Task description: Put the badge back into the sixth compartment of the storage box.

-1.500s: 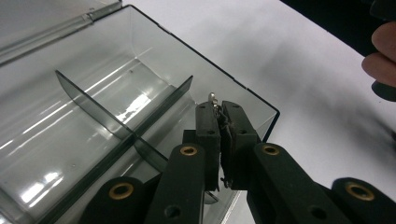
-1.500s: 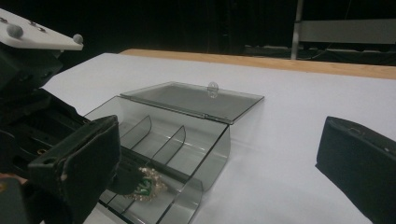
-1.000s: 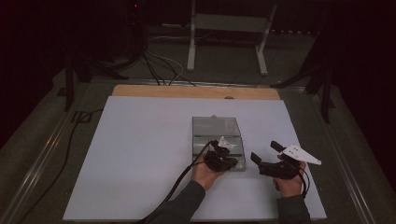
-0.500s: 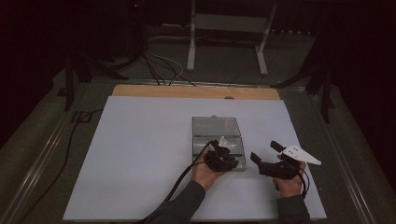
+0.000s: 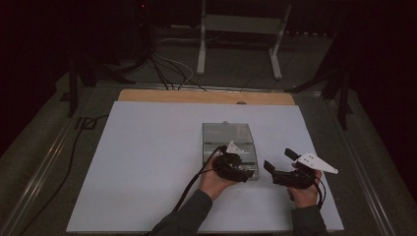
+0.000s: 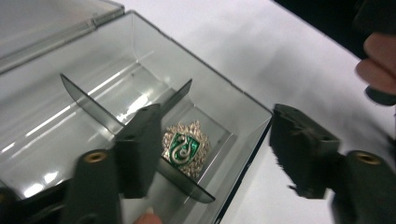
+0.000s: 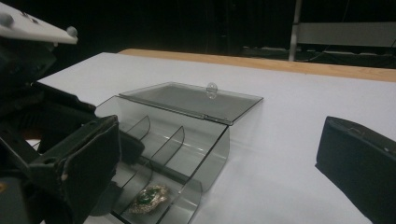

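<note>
Over the near corner slot of the clear box (image 6: 224, 88), the left gripper (image 6: 219, 154) has just been opening with nothing between its jaws, leaving the green badge (image 6: 184, 147) lying there, while the right gripper (image 5: 285, 167) waits open beside the box.

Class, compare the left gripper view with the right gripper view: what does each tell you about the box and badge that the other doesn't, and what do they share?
Left gripper view: the badge face-on, a silver crest with a green shield and a snake, lying in the end compartment. Right gripper view: the lid swung open, its small round knob, and the wooden strip along the table's far edge. Both: the clear divided box, the badge and the white table cover.
</note>
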Motion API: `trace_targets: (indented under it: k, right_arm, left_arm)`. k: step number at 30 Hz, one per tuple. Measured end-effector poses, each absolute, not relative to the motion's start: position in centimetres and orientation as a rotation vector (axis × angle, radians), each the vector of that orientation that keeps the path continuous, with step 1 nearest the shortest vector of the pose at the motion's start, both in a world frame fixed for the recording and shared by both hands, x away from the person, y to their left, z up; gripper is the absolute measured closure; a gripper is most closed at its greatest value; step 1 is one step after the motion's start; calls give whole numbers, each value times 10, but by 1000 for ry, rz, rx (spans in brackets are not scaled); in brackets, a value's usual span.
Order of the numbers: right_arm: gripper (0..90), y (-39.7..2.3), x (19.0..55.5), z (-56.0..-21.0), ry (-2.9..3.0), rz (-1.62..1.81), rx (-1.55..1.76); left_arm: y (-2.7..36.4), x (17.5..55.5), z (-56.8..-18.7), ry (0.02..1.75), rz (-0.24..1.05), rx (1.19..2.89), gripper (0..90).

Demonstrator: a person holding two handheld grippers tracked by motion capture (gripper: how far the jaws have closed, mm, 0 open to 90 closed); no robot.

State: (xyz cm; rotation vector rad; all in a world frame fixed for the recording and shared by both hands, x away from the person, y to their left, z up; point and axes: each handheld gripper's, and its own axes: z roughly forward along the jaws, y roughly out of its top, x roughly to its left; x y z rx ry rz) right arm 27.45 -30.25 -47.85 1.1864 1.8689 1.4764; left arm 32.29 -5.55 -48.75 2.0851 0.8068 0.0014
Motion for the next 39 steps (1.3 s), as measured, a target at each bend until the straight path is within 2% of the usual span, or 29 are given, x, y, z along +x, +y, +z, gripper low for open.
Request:
trace_targets:
  k: [4,8,13,39]
  right_arm:
    - [0,-302,275,-479,1871,1474,1188]
    - [0,-302,275,-479,1873,1474,1190]
    - [0,-302,275,-480,1877,1472,1189]
    - [0,-303,275,-480,1877,1477,1190]
  left_arm:
    - [-51,323,-483,809,42,2065,202]
    - [-46,323,-477,811,82,2044,166]
    - [-41,324,-474,788,84,2039,19]
    - [-21,319,-466,711,198,2011,12]
